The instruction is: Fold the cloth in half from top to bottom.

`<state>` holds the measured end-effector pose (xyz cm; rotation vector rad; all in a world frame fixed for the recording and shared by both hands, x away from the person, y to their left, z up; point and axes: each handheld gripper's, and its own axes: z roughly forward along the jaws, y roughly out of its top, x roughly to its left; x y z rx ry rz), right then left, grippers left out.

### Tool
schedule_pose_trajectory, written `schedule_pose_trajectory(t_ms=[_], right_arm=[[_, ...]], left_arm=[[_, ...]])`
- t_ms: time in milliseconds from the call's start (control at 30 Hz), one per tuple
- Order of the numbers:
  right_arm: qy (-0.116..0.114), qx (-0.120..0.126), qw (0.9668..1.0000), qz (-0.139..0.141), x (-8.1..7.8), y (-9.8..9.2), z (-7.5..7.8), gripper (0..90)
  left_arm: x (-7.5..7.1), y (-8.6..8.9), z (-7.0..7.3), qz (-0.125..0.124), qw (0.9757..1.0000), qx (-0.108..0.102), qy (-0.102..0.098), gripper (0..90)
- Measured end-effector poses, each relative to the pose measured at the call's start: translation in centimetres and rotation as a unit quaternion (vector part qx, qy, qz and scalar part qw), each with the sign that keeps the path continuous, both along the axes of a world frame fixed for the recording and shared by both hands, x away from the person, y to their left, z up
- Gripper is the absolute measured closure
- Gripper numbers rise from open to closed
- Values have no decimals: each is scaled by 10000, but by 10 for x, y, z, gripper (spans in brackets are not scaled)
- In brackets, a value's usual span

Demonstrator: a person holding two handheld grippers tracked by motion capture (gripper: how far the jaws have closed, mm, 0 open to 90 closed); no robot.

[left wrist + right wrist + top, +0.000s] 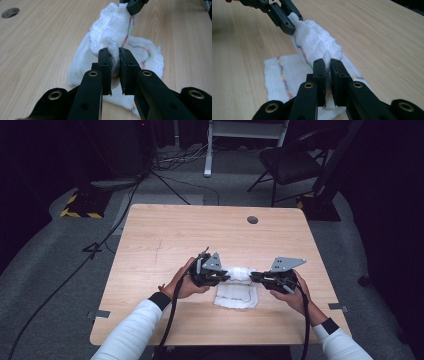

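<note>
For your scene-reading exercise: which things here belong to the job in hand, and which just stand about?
In the job:
- white cloth, one edge lifted
- left gripper, jaws shut on it
- right gripper, jaws shut on it
- table beneath

Standing about:
- folding chair
- floor cables
- yellow-black striped base

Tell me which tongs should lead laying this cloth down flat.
Neither clearly. The left tongs and right tongs each pinch one end of the white cloth, raised between them; probably lower both together.

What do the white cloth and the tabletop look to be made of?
White cloth: likely loose-woven cotton gauze, matte; open weave, soft bunching and multicolour zigzag edge stitching show. Tabletop: light wood or wood-look laminate, smooth; straight grain lines show, but which one is unclear.
</note>
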<state>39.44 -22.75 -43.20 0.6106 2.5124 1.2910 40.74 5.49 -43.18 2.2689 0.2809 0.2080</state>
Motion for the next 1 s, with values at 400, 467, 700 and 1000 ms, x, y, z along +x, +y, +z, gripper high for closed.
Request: schedule_pose_trajectory(t_ms=[400,467,700,1000], right_arm=[[155,-230,9992,289,-16,-1,-10,827],[190,-293,9989,320,-19,-1,-13,824],[355,-480,9973,423,-27,-1,-26,820],[421,-688,9958,442,-36,0,-37,818]], left_arm=[[-15,-2,-14,-149,9996,185,138,803],[-17,-2,-17,-183,9994,250,127,802],[-27,-6,-26,-290,9984,481,112,797],[-33,-5,-41,-312,9972,632,266,783]])
